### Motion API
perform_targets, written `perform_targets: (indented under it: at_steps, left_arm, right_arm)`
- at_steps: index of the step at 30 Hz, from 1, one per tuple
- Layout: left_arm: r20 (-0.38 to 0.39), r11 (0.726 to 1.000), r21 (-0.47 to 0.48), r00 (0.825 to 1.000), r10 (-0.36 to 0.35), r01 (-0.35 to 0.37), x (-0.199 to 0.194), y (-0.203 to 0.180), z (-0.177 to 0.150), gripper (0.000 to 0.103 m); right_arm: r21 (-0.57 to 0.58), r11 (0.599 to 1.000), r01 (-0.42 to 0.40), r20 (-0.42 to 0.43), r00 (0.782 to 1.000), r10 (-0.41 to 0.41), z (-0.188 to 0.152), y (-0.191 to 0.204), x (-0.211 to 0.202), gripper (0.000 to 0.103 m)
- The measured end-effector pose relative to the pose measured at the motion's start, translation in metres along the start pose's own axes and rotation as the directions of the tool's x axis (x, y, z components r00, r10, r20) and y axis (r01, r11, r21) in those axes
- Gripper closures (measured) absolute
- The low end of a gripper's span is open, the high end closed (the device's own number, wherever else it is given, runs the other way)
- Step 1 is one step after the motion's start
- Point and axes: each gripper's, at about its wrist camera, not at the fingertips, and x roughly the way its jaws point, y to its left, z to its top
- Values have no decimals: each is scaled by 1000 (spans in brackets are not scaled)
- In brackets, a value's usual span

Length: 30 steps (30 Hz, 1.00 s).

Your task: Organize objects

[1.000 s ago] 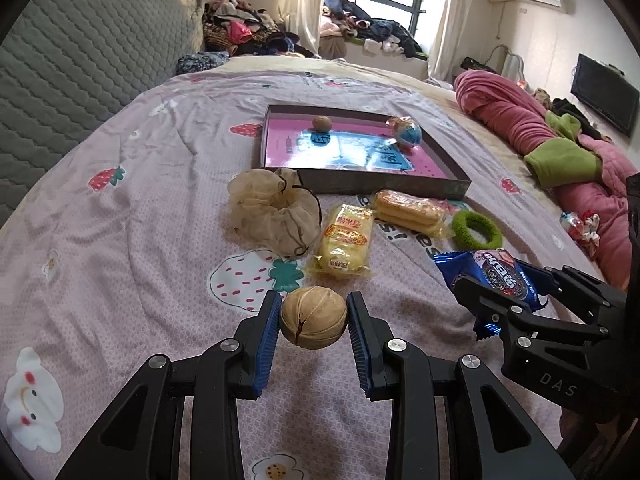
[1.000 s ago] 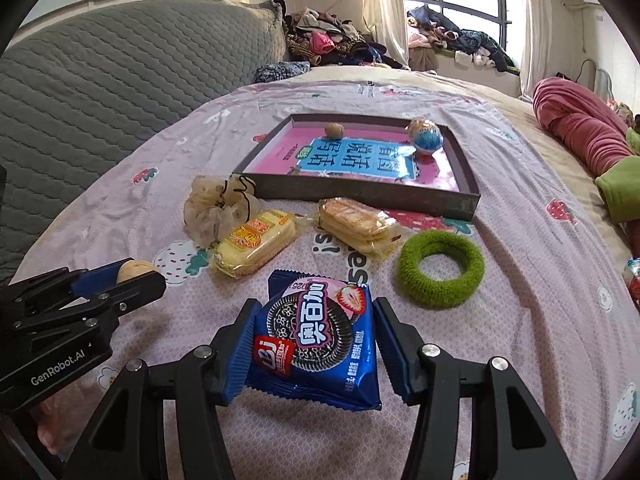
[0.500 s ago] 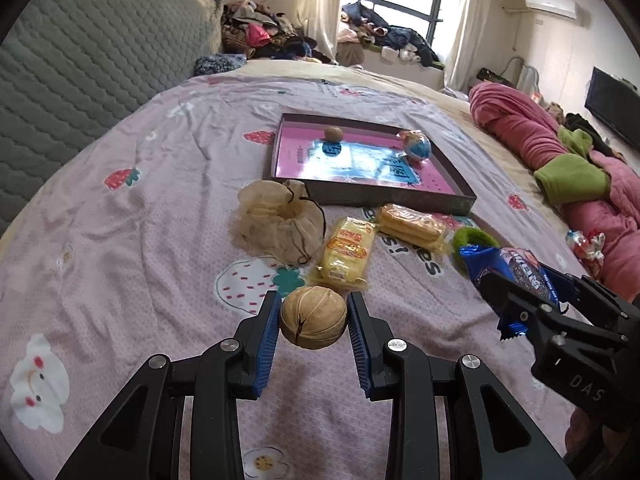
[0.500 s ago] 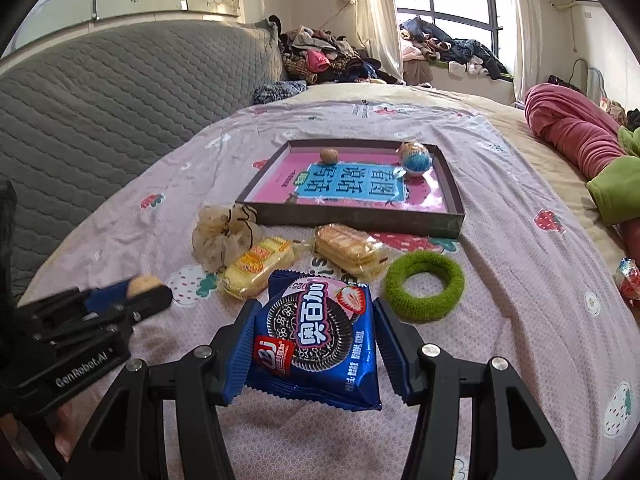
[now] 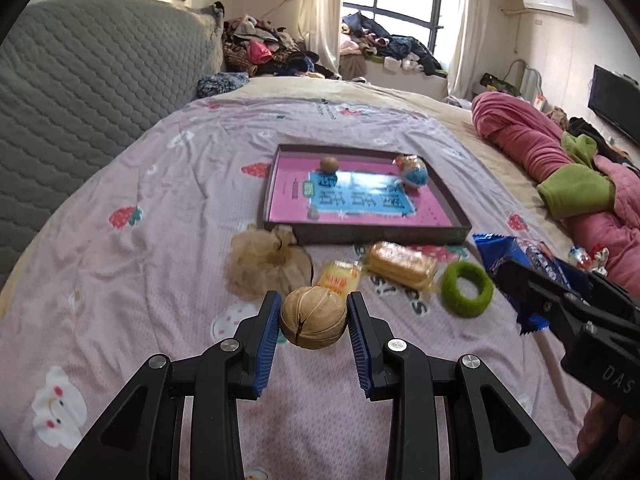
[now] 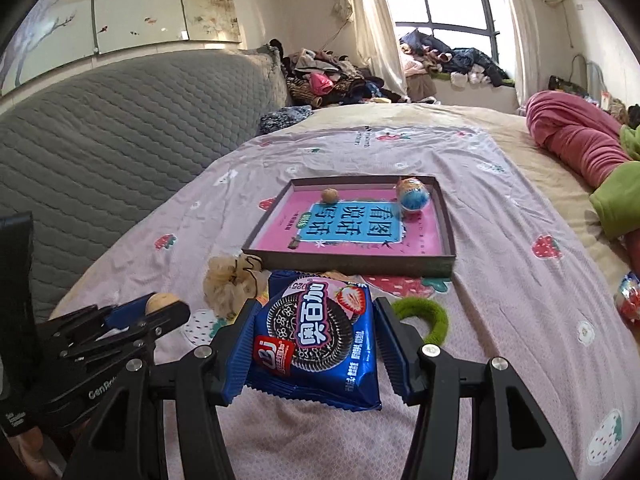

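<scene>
- Left gripper: jaws clamped on a walnut, held clear above the bedspread.
- Right gripper: jaws gripped a blue cookie packet by its sides, off the bed.
- Tray lay further up the bed, containing a small walnut and a wrapped ball.
- Between grippers and tray, on the bedspread: mesh pouch, two wafer packs, green ring.

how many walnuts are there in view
2: one walnut clamped in the left tongs, one smaller-looking walnut inside the tray near its far edge. Others may be hidden.
</scene>
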Motion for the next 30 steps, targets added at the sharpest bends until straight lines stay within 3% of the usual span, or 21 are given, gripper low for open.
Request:
perform_targets:
  at_steps: [17, 30]
  left_arm:
    - [60, 1000, 8, 998, -19, 19, 5, -18, 70, 68]
    - [119, 995, 91, 992, -45, 34, 27, -51, 125, 68]
  right_arm:
    - [-27, 999, 18, 101, 995, -15, 49, -22, -17, 47]
    - [-70, 997, 32, 173, 985, -20, 82, -31, -13, 47]
